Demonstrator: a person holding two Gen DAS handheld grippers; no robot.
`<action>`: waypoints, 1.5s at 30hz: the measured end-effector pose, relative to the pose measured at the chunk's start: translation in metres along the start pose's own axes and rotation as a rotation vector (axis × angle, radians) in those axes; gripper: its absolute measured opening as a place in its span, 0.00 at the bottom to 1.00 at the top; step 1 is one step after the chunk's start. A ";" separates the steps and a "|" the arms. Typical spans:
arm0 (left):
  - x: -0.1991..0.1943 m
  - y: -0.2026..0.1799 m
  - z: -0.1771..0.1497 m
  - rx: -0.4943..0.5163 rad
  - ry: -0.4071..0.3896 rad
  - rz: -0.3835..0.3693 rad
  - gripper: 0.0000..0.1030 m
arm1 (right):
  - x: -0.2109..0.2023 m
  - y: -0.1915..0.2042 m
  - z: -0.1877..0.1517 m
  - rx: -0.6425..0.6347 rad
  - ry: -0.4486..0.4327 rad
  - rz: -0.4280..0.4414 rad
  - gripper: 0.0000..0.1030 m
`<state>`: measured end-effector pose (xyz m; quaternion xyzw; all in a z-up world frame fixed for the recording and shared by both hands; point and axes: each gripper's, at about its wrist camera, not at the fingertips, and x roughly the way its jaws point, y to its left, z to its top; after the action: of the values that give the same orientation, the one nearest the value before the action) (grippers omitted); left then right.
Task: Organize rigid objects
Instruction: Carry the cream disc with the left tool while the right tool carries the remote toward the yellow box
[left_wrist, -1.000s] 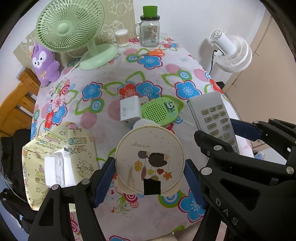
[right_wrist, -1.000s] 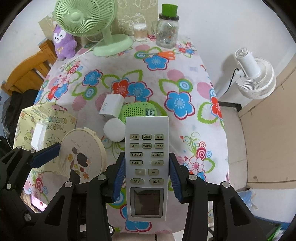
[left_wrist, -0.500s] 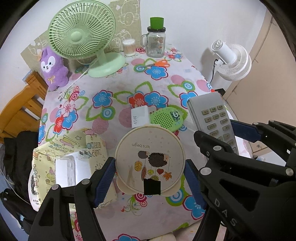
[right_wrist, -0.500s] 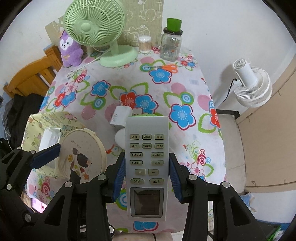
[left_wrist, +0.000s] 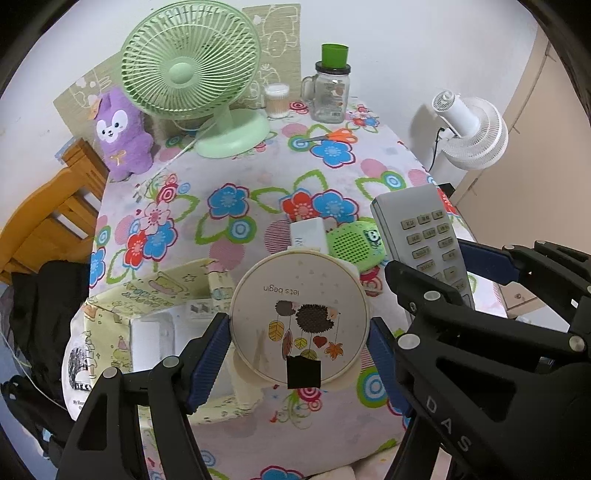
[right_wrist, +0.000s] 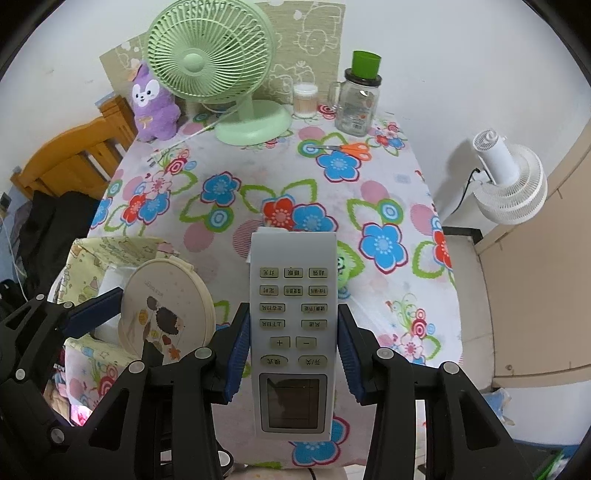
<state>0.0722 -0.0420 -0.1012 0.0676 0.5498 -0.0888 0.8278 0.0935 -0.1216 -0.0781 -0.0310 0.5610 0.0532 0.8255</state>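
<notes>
My left gripper (left_wrist: 299, 341) is shut on a round cream case (left_wrist: 300, 317) with a hedgehog print, held above the table's front edge; the case also shows in the right wrist view (right_wrist: 166, 308). My right gripper (right_wrist: 293, 352) is shut on a white remote control (right_wrist: 293, 332), also held above the table; the remote shows at the right of the left wrist view (left_wrist: 424, 240). On the floral tablecloth (left_wrist: 258, 173) lie a white adapter block (left_wrist: 308, 232) and a green speaker (left_wrist: 354, 243). A yellow patterned box (left_wrist: 147, 317) stands open at the front left.
At the back stand a green desk fan (left_wrist: 192, 81), a purple plush (left_wrist: 120, 136), a cotton-swab jar (left_wrist: 277, 99), a glass mug jar with a green lid (left_wrist: 330, 92) and orange scissors (left_wrist: 332, 136). A white floor fan (left_wrist: 469, 129) stands right, a wooden chair (left_wrist: 48, 214) left.
Both grippers have risen and pulled back from the table with the case and the remote still held. More of the table and the back wall is in view.
</notes>
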 end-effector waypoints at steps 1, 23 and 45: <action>0.000 0.003 0.000 -0.002 0.000 0.001 0.74 | 0.000 0.002 0.001 -0.002 0.001 0.000 0.46; 0.004 0.072 -0.012 -0.028 0.017 -0.006 0.74 | 0.016 0.072 0.015 -0.025 0.021 0.000 0.46; 0.015 0.143 -0.037 -0.068 0.049 -0.007 0.74 | 0.039 0.145 0.019 -0.063 0.057 0.012 0.46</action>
<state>0.0768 0.1040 -0.1272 0.0397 0.5729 -0.0715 0.8156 0.1079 0.0264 -0.1061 -0.0552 0.5825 0.0749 0.8075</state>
